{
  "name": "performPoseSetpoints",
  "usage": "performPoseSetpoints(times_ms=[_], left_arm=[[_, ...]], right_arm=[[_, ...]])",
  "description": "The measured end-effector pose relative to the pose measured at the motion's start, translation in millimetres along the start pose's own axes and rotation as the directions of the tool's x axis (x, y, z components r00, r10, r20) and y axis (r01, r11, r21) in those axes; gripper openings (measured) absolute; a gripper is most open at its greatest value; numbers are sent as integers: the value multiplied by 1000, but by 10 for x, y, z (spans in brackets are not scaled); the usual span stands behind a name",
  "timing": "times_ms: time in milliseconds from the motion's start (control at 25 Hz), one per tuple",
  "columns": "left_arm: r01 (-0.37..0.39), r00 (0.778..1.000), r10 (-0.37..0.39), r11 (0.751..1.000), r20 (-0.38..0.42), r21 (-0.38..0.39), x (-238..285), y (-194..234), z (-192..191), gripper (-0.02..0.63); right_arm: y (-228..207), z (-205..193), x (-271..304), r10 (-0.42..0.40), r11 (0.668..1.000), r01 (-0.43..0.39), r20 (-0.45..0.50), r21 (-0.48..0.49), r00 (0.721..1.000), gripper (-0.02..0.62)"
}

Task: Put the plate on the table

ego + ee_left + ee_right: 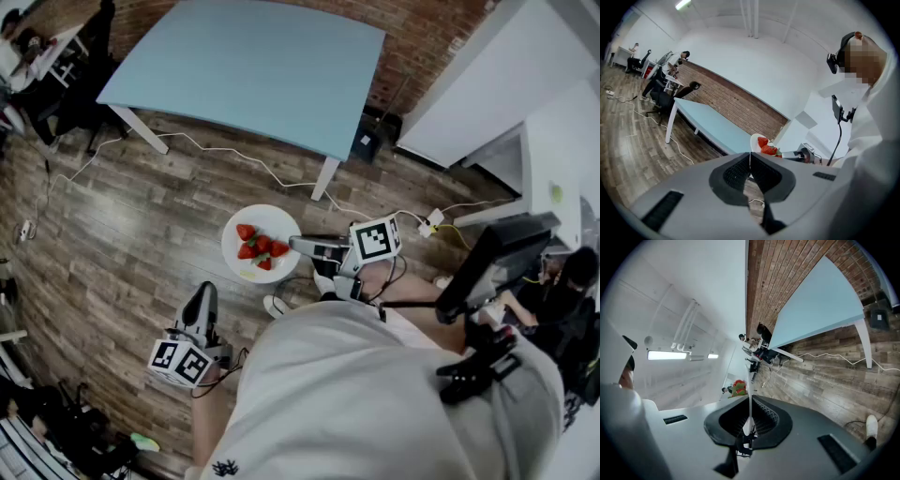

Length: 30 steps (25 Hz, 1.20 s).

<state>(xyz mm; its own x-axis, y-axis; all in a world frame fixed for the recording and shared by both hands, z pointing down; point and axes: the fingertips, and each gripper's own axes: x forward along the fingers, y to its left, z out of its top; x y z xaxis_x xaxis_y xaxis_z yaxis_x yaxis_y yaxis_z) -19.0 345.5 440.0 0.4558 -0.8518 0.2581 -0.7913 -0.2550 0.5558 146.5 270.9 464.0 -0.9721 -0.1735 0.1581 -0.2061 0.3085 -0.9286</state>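
Note:
A white plate [246,261] with several red strawberries [261,246] hangs level above the wooden floor, in front of the light blue table [253,66]. My right gripper [296,246] is shut on the plate's right rim. In the right gripper view the plate [749,380] shows edge-on as a thin white line between the shut jaws, strawberries [738,387] to its left. My left gripper [201,294] hangs lower left, apart from the plate, shut on nothing [750,158]. Beyond its jaws I see the plate [755,139], the strawberries [768,149] and the table [712,127].
A white cable [234,155] trails over the floor under the table, by a table leg [324,178]. A black box [366,143] sits at the brick wall. White cabinets [487,84] stand at the right. Chairs and people [665,75] are at far desks.

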Motion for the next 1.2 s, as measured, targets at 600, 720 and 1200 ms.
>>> performPoseSetpoints(times_ms=[600, 720, 1200], left_arm=[[-28, 1000, 28, 999, 1, 38, 679, -672, -126, 8], [-53, 999, 53, 998, 2, 40, 751, -730, -156, 8], [-127, 992, 127, 991, 16, 39, 1096, -775, -155, 8]], right_arm=[[-342, 423, -763, 24, 1000, -24, -18, 21, 1000, 17], [-386, 507, -840, 45, 999, -44, -32, 15, 999, 17], [-720, 919, -911, 39, 999, -39, -77, 6, 996, 17]])
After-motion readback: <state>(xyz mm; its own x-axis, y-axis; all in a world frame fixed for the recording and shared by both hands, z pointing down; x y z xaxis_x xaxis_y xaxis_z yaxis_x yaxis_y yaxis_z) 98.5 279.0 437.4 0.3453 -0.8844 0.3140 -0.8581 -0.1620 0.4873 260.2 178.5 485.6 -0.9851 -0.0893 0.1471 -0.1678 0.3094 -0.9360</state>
